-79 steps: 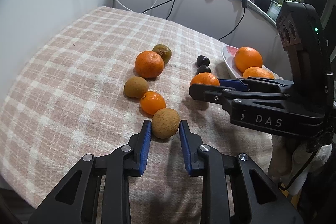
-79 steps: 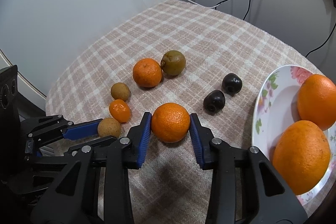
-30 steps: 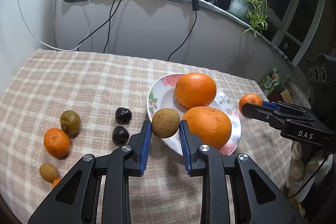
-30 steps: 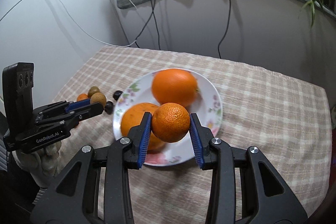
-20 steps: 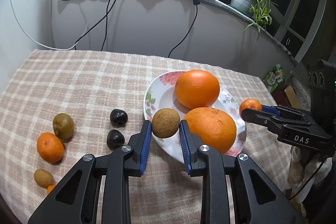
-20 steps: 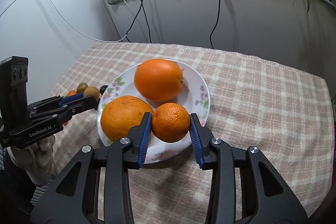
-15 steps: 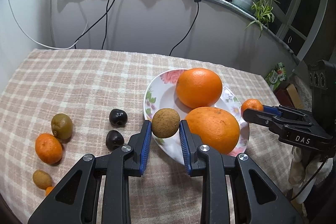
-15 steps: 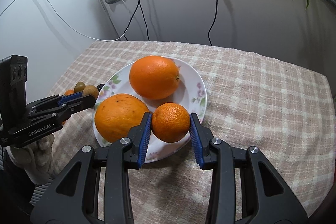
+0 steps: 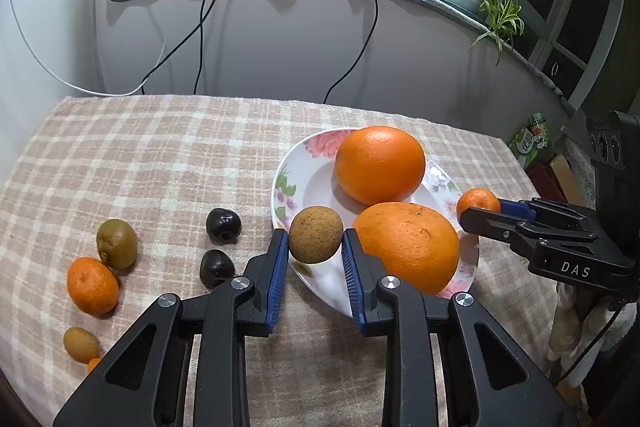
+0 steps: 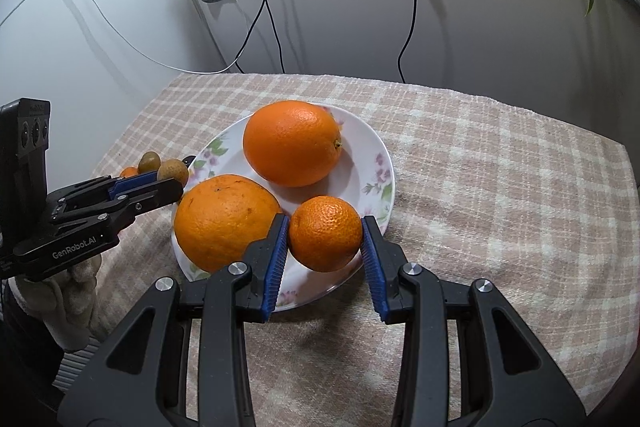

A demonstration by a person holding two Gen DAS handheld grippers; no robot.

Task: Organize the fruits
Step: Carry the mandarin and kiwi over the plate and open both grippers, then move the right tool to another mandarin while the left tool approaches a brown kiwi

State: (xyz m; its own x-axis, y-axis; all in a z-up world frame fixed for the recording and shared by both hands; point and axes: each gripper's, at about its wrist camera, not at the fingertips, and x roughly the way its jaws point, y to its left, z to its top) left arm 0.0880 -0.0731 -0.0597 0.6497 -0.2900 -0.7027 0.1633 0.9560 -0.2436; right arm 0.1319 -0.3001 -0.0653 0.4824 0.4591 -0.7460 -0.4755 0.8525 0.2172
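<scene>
Both tools carried fruit from the cloth [image 9: 160,155] to the plate [image 10: 376,167].

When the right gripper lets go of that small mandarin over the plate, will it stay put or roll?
The mandarin is round, so it probably rolls slightly. The plate dishes inward, and the two big oranges likely stop it. Its pebbled peel seems grippy.

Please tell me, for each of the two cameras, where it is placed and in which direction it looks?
Left wrist: sits on the left gripper, looking down along its fingers at the brown fruit it grips; right gripper shows.
Right wrist: sits on the right gripper, looking down at its small orange; left gripper and a gloved hand show.
Shared: the plate with two large oranges.
</scene>
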